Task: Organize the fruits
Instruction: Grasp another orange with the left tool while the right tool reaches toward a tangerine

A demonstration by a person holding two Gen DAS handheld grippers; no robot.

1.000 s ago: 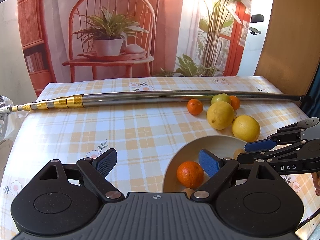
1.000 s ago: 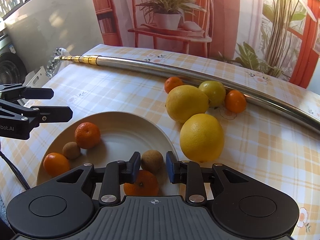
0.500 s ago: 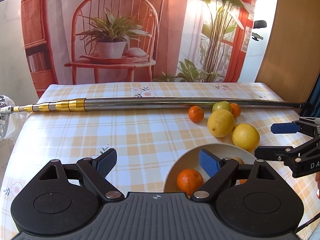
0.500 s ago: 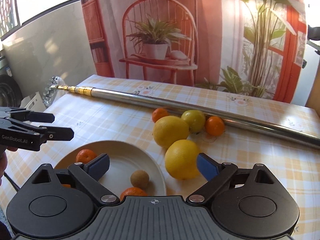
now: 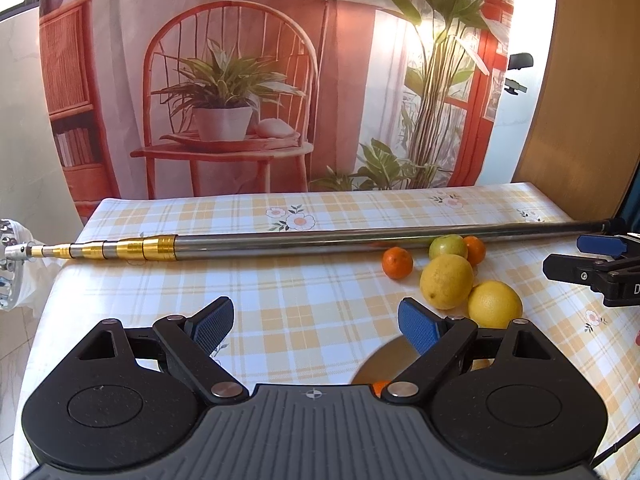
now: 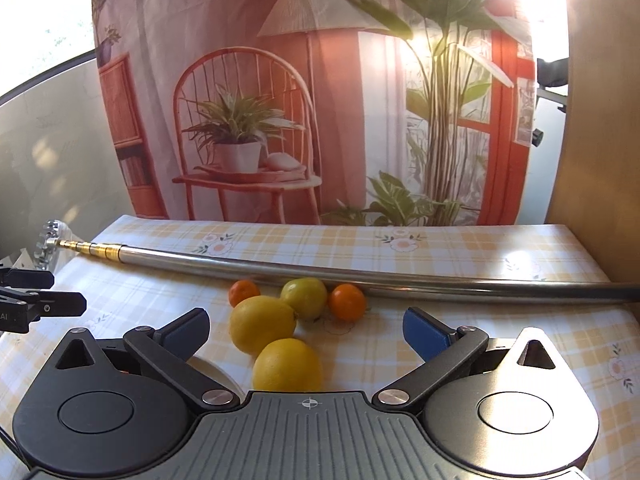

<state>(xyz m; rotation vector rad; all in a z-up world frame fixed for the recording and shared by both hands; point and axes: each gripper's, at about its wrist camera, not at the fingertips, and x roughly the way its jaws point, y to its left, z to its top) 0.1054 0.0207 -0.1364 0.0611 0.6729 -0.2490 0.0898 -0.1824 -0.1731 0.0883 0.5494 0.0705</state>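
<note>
With both grippers' jaws wide open and empty, the right gripper (image 6: 306, 326) may nudge the nearest lemon (image 6: 287, 365), rolling it across the tabletop (image 6: 460, 344).

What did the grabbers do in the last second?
The right hand-held gripper opened over the plate, letting go of a small brown fruit, then pulled up and back. The left hand-held gripper also backed off, open throughout. The lemons and pole stayed put.
</note>
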